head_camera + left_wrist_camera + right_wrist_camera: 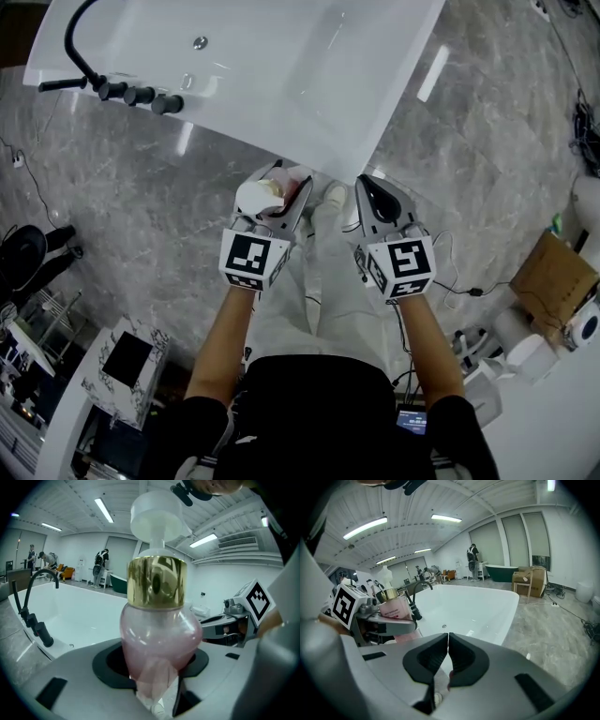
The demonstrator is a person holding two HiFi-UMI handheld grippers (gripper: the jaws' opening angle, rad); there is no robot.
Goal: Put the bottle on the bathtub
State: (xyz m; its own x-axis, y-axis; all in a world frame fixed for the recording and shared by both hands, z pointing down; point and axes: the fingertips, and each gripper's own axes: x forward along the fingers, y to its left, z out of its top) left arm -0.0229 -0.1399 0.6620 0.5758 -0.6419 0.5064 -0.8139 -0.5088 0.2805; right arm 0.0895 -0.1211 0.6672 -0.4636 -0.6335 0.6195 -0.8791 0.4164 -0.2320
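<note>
Marble floor [141, 197] beside bathtub [281, 84]: left tongs [154, 670] clamped on pink bottle [157, 634], right tongs [448, 644] closed, empty; lower upright onto rim [281, 141].

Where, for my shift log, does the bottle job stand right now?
Done: the pink bottle is picked up, clamped in the left gripper. In hand: it is held in the air close to the bathtub, near its end, not resting on it. The right gripper is shut and empty. Left: set the bottle on the bathtub and let go.
</note>
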